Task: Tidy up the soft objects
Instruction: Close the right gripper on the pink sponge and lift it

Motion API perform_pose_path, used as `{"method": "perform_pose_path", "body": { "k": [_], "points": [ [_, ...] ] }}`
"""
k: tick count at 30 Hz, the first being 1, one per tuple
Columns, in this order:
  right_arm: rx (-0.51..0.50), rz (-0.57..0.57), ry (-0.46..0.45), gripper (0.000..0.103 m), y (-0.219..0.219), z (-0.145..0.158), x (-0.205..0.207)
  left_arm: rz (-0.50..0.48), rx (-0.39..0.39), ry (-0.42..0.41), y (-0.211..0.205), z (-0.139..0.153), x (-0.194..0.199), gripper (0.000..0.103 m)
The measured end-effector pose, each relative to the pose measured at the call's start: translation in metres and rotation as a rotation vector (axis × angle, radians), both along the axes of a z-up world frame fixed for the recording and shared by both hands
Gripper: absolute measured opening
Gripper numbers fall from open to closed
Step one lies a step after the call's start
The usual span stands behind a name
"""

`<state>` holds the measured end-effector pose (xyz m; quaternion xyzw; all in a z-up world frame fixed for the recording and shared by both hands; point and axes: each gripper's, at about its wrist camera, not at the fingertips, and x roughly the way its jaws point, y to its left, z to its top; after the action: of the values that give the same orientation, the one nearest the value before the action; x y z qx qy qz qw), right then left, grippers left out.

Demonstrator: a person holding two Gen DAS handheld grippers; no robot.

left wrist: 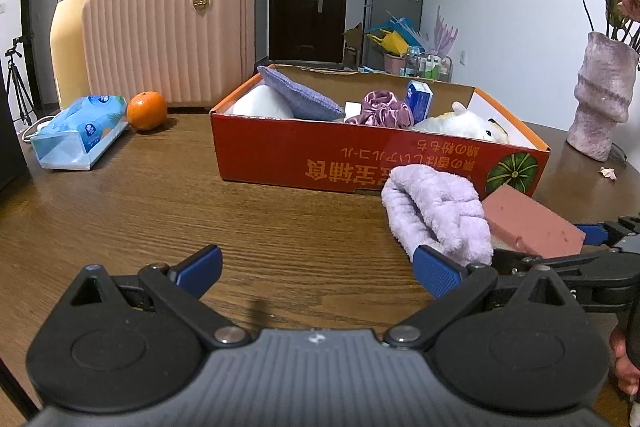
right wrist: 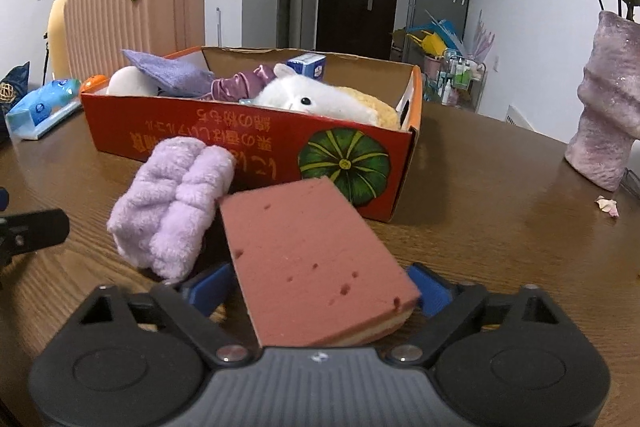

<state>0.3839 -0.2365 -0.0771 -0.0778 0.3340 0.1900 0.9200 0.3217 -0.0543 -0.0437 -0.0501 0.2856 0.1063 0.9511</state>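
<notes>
Right wrist view — red box (right wrist: 224,135) bears upside-down orange lettering, pumpkin picture.

1. Red cardboard box (left wrist: 280,151) with orange edges: upside-down orange East Asian characters printed on its front wall, not clearly readable.
2. Green pumpkin picture (right wrist: 344,163) beside that print.

one sponge (right wrist: 308,263); one box (left wrist: 280,155); two grippers (left wrist: 316,267)

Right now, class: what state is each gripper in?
Left gripper: open, empty.
Right gripper: jaws around the sponge; grip cannot be told.
</notes>
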Motion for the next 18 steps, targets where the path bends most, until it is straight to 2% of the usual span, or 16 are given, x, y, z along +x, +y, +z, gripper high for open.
{"method": "perform_pose_path", "body": {
  "k": [9, 12, 18],
  "points": [
    [0.027, -0.030, -0.057, 0.080, -0.008, 0.007, -0.012, -0.004, -0.005, 0.000, 0.001, 0.000, 0.000, 0.103],
    [0.067, -0.062, -0.095, 0.079, -0.017, 0.011, -0.025, -0.006, -0.010, -0.001, 0.002, 0.000, 0.000, 0.103],
    [0.074, -0.131, -0.183, 0.079, -0.028, 0.019, -0.045, -0.007, -0.011, -0.009, 0.002, 0.001, -0.001, 0.103]
  ]
}}
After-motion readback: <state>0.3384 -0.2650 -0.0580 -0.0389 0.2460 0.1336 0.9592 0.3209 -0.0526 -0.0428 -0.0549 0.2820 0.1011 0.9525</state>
